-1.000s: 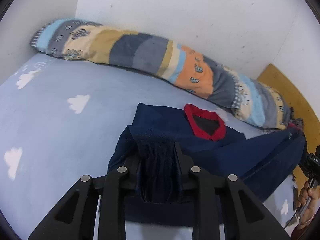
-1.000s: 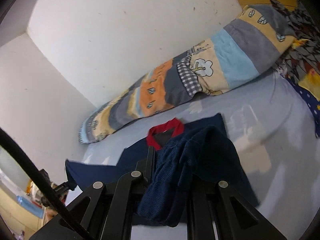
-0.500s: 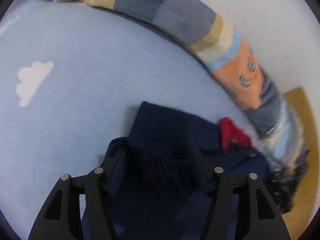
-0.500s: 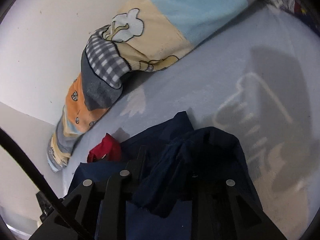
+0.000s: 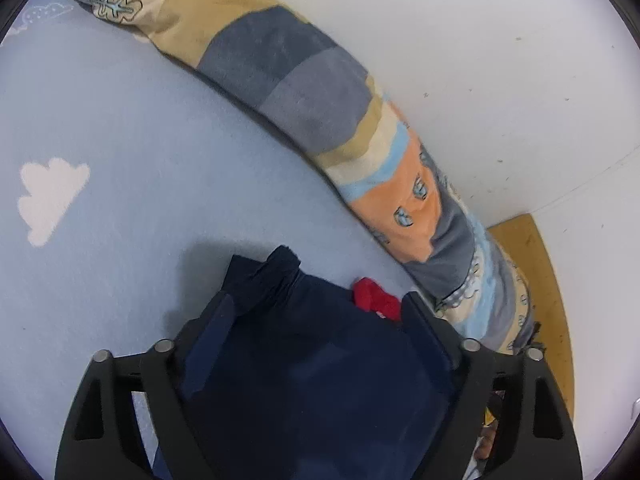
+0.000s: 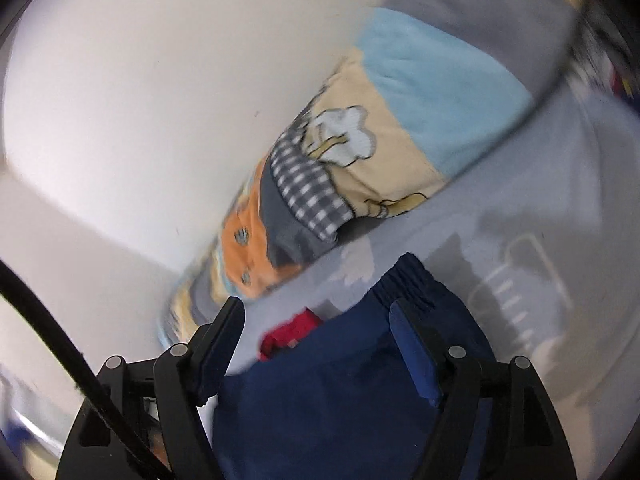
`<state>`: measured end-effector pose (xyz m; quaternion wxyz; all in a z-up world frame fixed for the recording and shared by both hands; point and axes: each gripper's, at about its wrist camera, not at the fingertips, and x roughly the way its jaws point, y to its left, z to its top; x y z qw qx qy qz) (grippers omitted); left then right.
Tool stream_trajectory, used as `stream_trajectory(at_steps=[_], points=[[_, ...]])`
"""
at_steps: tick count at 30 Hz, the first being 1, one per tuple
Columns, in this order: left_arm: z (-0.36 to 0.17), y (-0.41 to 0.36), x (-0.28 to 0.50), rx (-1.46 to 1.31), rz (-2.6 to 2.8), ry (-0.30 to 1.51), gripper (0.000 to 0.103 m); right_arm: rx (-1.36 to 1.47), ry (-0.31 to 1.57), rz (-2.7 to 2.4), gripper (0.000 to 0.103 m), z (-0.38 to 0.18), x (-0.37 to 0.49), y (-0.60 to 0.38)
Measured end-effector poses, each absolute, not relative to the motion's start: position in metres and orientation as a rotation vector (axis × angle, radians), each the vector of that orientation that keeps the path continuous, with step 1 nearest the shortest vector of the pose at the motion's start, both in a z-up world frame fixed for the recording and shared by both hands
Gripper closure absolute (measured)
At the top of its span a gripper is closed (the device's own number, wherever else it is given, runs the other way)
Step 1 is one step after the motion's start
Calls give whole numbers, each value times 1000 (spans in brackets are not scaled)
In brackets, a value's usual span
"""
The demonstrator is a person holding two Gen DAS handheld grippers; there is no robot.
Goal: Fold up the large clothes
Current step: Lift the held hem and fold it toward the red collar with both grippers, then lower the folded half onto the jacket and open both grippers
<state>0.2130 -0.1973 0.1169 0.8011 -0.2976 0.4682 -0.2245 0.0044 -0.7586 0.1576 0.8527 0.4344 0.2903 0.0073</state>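
A navy garment (image 5: 312, 380) with a red collar (image 5: 376, 300) lies on the light blue bed sheet (image 5: 120, 128), its hem folded up toward the collar. My left gripper (image 5: 318, 308) is open, its fingers spread wide just above the folded navy cloth. In the right wrist view the same garment (image 6: 340, 392) and its red collar (image 6: 292, 332) lie under my right gripper (image 6: 320, 312), which is also open with nothing held. That view is motion-blurred.
A long rolled patchwork quilt (image 5: 320, 120) lies along the white wall behind the garment; it also shows in the right wrist view (image 6: 380, 160). A wooden board (image 5: 548, 300) stands at the far right. White cloud prints (image 5: 48, 196) mark the sheet.
Both grippers carried the navy hem forward to the collar, then opened and let go. The cloth now lies on the garment under the spread fingers.
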Motion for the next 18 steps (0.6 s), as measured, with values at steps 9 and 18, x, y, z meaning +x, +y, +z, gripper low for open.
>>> stream_trajectory(at_steps=[9, 18], points=[[96, -277, 182, -101, -450, 922, 18, 521, 817, 28, 50, 125, 42, -668], [33, -265, 189, 68, -279, 992, 29, 466, 955, -266, 96, 69, 37, -729]])
